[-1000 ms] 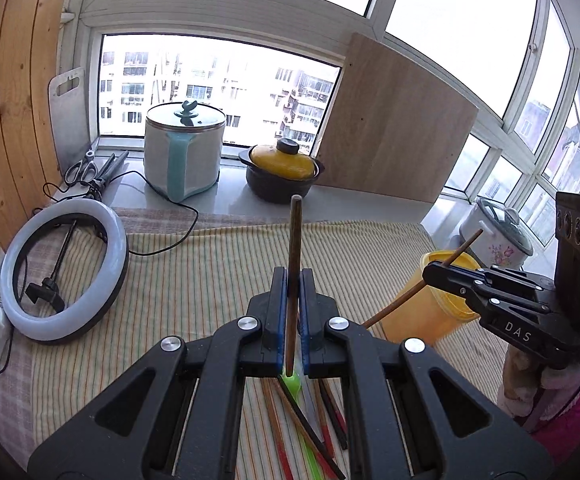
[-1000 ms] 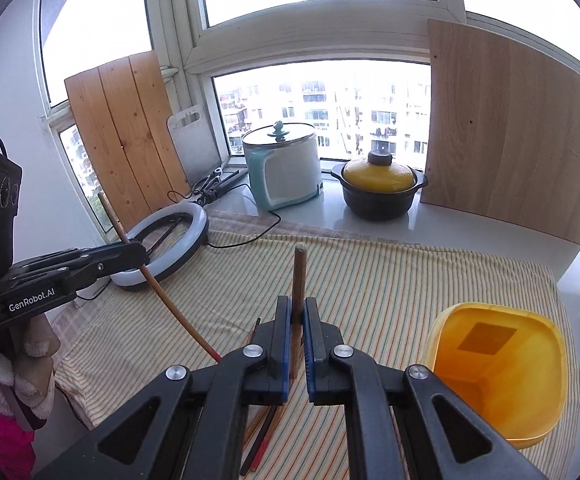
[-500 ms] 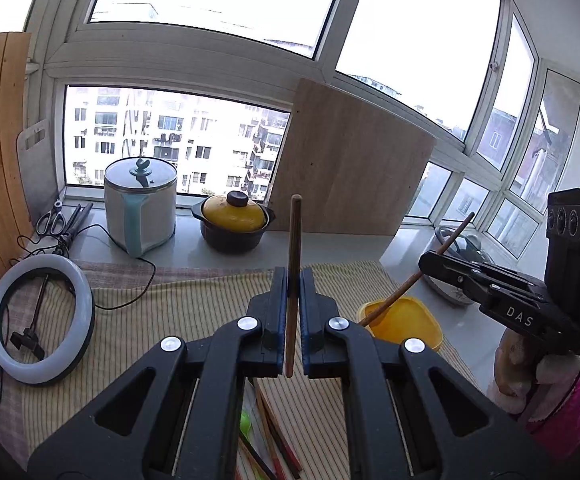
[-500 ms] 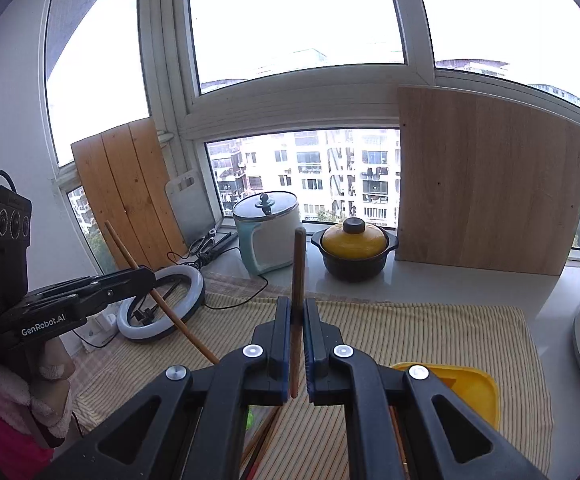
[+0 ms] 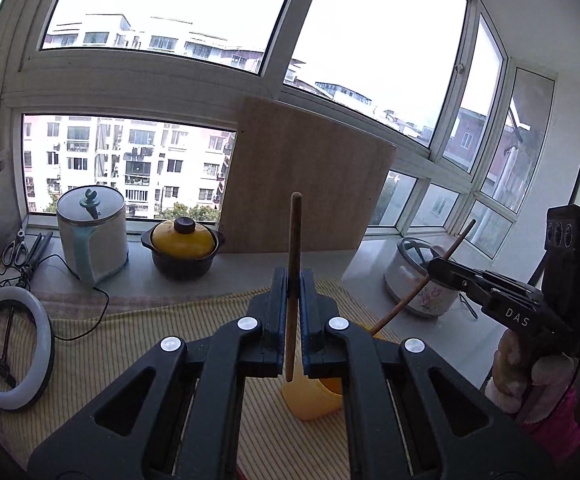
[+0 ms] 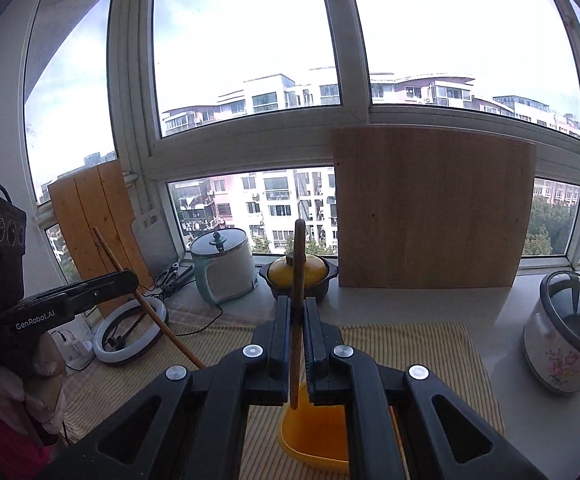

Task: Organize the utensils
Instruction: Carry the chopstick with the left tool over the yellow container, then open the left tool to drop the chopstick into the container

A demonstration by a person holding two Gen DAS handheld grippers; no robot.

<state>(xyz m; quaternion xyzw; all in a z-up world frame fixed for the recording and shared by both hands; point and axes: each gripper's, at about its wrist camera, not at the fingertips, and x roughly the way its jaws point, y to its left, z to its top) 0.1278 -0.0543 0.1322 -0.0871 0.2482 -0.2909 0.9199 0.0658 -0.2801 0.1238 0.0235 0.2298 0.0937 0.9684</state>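
Presently both the left gripper point(image 5: 290, 280) and the right gripper point(image 6: 297, 312) stay clenched on an upright brown wooden chopstick point(image 5: 293, 280); the yellow plastic tub point(image 6: 313, 436) lies at 6 o'clock beneath the right one

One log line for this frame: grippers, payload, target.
left gripper: shut on chopstick | right gripper: shut on second chopstick | target: yellow bin below

Sill: kettle point(image 5: 92, 240), yellow-lidded pot point(image 5: 182, 250), leaning wood board point(image 5: 305, 184), scissors point(image 5: 14, 247). Ring light point(image 5: 10, 352) on striped cloth point(image 5: 130, 332). Floral cooker point(image 6: 565, 340) right.

Matt wooden chopstick point(image 5: 293, 280), glossy yellow plastic container point(image 6: 313, 432), ribbed striped cloth point(image 6: 421, 356), glossy ceramic pot point(image 5: 182, 254).
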